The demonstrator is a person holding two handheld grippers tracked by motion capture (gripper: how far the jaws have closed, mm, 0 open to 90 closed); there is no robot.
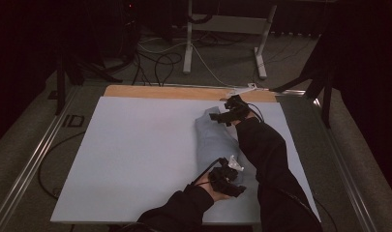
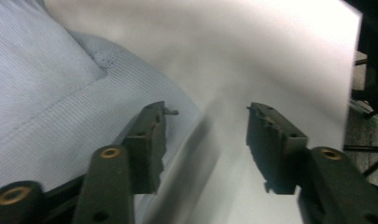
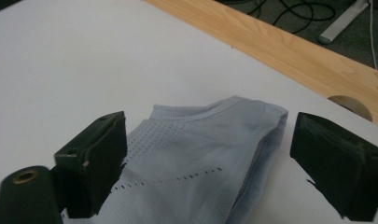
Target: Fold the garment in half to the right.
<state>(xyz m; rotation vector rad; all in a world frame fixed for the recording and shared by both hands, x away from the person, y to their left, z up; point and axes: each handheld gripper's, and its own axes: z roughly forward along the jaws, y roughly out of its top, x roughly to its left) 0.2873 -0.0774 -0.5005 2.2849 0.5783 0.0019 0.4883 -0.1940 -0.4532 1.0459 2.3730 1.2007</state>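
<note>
From the high view we see a folded light-blue garment lying on the white worktop, its long axis running from the near edge toward the wooden strip at the far edge. Our left tool sits at the garment's near end and our right tool at its far end, so each hand is already beside the end it would work. Nothing else lies on the worktop near the garment; cables and a grey stand are on the floor beyond the wooden strip.

In the left gripper view, the left tool stands about half open with nothing between the jaws. The garment lies to the left of it, its ribbed edge passing under the left jaw, while the right jaw hangs over bare worktop.

In the right gripper view, the right tool is wide open and holds nothing. The garment's far end, with rows of small perforations, lies between and just beyond the jaws, not touched by either pad. The wooden strip runs behind it. We judge that nothing blocks a fresh grasp at either end.
</note>
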